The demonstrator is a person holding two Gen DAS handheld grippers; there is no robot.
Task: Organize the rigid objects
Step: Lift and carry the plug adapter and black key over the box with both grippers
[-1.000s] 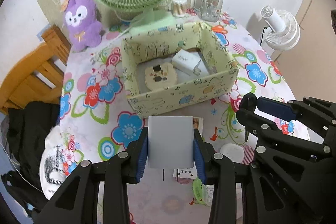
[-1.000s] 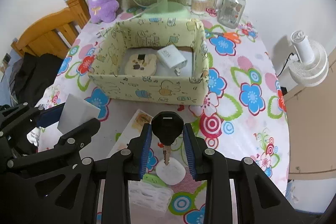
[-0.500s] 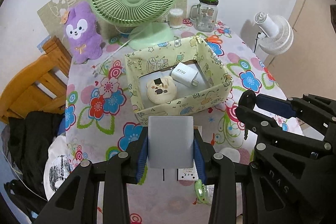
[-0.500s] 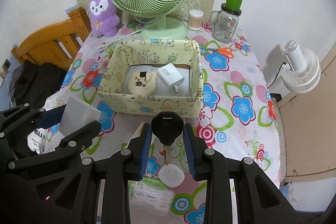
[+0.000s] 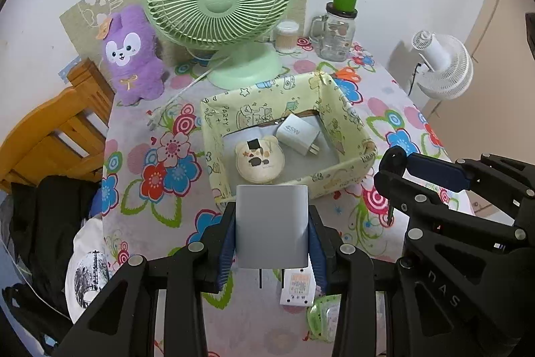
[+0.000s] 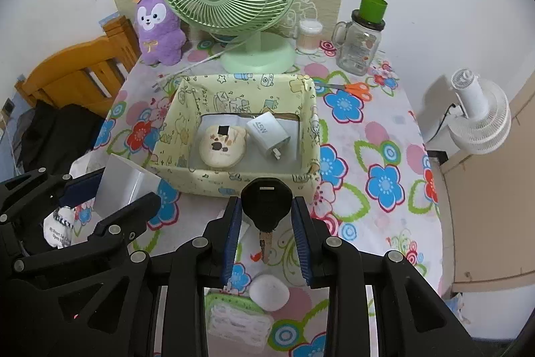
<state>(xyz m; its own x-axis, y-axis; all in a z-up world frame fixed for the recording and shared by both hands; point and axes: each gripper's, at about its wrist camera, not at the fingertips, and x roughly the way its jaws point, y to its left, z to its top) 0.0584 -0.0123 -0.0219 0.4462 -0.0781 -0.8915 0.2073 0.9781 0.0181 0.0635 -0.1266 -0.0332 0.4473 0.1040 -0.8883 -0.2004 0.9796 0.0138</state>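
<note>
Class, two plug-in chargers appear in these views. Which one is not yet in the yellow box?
The grey charger, clamped in the left claw above the tablecloth, prongs pointing down. The white charger marked 45W already lies inside the yellow box, beside the bear-shaped item.

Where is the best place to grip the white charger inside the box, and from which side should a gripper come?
Probably from above, since the box walls block a sideways approach. The charger lies flat on its broad face with prongs pointing toward the camera, so close the fingers across its two long flat sides at mid-body, away from the prongs. The round bear case lies close on one side, leaving little room there.
</note>
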